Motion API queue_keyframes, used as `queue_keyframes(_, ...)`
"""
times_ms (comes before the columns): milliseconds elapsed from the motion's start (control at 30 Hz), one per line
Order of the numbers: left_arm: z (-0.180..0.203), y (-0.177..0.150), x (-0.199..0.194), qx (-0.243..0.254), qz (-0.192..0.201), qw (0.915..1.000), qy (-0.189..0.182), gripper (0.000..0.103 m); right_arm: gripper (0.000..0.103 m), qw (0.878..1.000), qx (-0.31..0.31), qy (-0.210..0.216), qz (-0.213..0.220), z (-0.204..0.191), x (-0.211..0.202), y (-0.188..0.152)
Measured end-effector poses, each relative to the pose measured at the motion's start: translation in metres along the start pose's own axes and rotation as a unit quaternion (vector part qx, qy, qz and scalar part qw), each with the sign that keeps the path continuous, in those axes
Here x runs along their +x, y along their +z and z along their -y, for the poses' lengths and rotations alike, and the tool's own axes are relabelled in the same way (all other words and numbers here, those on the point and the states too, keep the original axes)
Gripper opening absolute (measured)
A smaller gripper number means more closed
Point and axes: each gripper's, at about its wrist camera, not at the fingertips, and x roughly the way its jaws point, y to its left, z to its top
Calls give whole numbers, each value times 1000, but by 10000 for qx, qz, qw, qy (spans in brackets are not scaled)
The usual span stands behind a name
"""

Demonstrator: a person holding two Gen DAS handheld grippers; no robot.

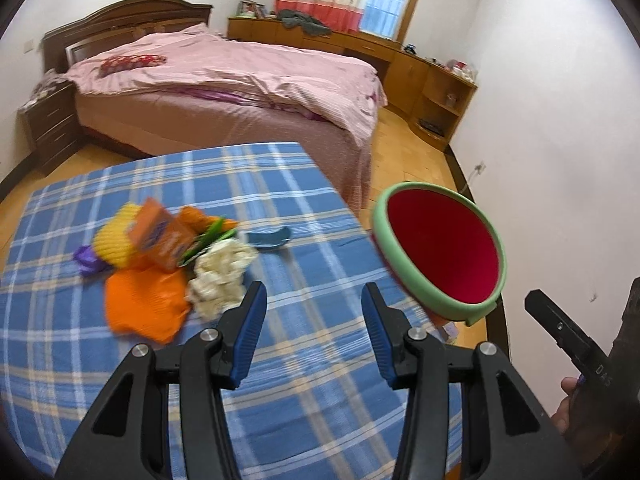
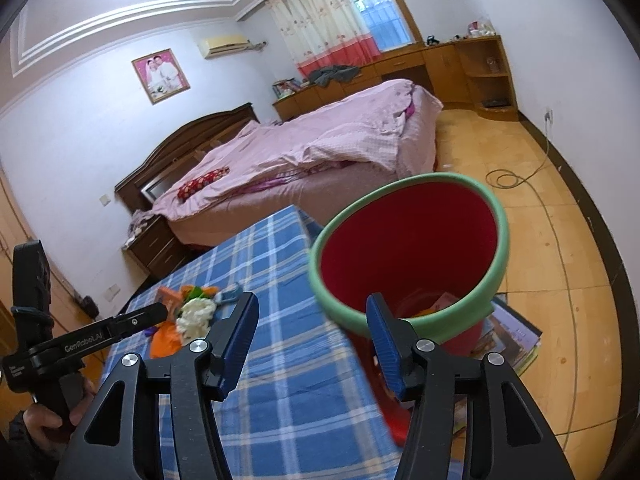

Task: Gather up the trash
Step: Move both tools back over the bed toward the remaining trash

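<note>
A pile of trash lies on the blue plaid table [image 1: 280,360]: an orange box [image 1: 162,236], an orange bag [image 1: 144,308], a yellow knit piece [image 1: 116,236], crumpled white paper [image 1: 220,276], green scraps, a purple bit and a blue wrapper [image 1: 267,237]. My left gripper [image 1: 314,302] hovers open over the cloth, just right of the white paper, with nothing between its fingers. A red bin with a green rim [image 2: 416,248] stands beside the table's right edge. My right gripper [image 2: 312,314] is open and empty at the bin's near rim; some trash [image 2: 436,304] lies inside the bin.
A bed with pink bedding [image 1: 240,80] stands behind the table [image 2: 280,360]. Wooden cabinets [image 1: 420,72] line the far wall. Books or magazines [image 2: 512,332] and a cable [image 2: 516,176] lie on the wooden floor by the bin [image 1: 440,248]. A hand [image 2: 44,420] holds the left gripper [image 2: 132,320].
</note>
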Motion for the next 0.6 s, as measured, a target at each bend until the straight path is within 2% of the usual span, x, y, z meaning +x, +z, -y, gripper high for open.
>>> queue_keyframes(433, -80, -14, 1, -528, -131, 9967, 604, 50, 61, 9995, -78, 33, -307, -25, 18, -16)
queue_keyframes(533, -100, -15, 8, -658, -187, 9944, 799, 59, 65, 9993, -48, 31, -356, -28, 25, -17)
queue_keyframes(600, -113, -15, 16, -717, -217, 9929, 926, 60, 65, 9992, -31, 15, -387, -28, 28, -19)
